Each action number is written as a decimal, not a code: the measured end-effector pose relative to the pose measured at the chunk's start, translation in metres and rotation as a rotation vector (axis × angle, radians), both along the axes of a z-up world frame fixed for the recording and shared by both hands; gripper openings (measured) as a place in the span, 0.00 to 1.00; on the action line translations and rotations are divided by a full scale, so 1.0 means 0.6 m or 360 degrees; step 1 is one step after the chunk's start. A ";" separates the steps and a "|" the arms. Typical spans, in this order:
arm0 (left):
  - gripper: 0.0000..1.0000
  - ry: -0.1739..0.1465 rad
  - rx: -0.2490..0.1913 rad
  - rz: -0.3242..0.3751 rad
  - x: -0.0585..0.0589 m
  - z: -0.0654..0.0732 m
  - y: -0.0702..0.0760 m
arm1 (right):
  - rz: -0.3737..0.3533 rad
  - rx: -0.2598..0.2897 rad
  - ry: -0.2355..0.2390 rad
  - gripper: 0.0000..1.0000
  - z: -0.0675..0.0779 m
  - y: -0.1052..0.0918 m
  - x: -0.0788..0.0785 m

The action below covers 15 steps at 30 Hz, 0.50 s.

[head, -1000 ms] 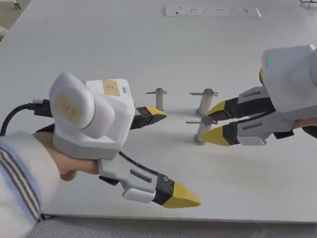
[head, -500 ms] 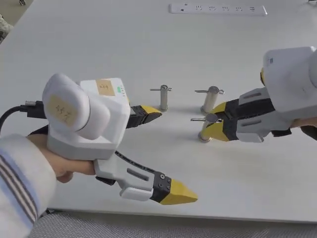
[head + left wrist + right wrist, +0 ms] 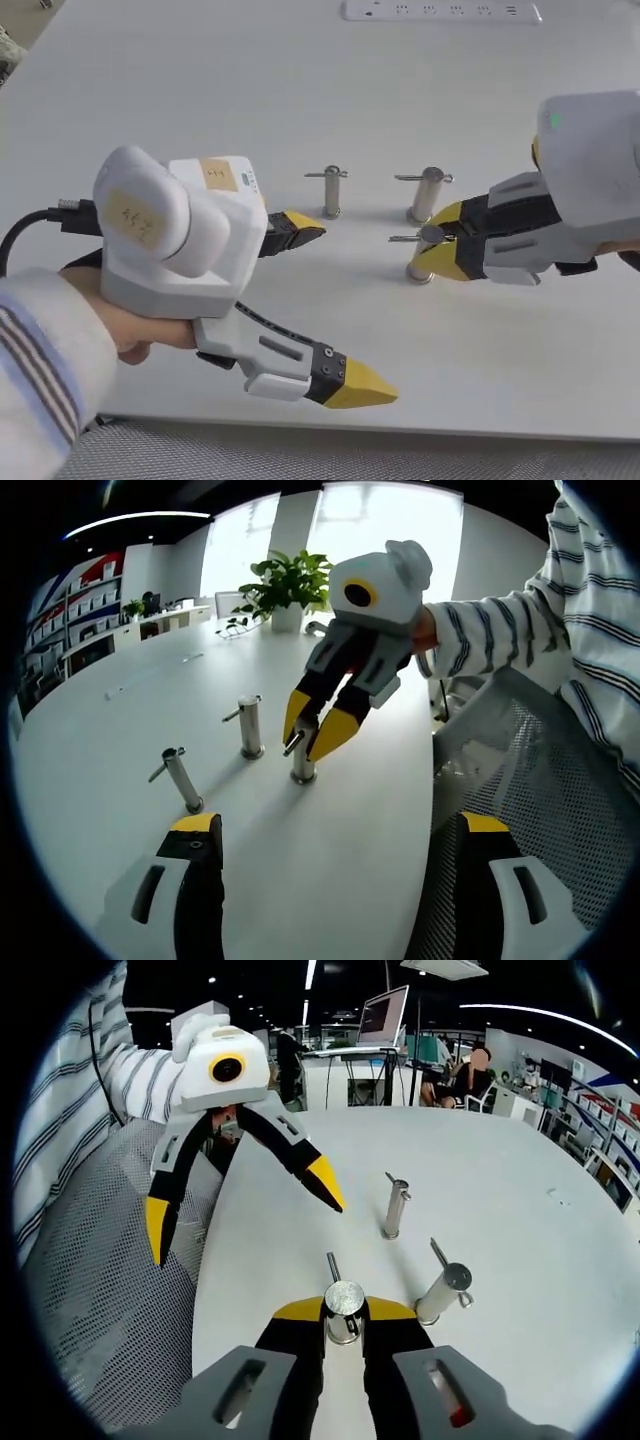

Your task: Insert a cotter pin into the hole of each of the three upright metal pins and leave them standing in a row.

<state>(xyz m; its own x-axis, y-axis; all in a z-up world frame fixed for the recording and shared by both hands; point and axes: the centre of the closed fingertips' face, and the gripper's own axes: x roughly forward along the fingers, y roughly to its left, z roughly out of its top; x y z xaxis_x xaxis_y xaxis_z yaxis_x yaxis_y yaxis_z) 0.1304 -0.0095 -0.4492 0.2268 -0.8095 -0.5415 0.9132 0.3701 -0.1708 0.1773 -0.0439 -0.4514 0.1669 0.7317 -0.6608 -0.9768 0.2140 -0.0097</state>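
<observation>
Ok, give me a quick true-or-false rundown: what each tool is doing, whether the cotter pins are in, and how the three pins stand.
1. The right tool is shut on the nearest pin. True.
2. The left tool grips the left pin. False: its jaws are wide open and hold nothing; one tip is beside that pin.
3. Each upright pin has a cotter pin through its top. True.
4. The pins stand in one straight row. False: the left pin and the far right pin are side by side, and the nearest pin stands in front of the far right pin.
</observation>
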 end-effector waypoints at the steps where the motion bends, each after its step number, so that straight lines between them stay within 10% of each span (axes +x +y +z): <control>1: 0.96 0.0000 0.0003 0.0000 0.000 -0.001 0.000 | -0.0002 0.0000 -0.0008 0.08 0.002 -0.003 0.001; 15: 0.93 0.0023 0.0017 0.0027 0.001 -0.004 0.010 | -0.0227 0.0010 -0.0065 0.08 0.031 -0.097 0.057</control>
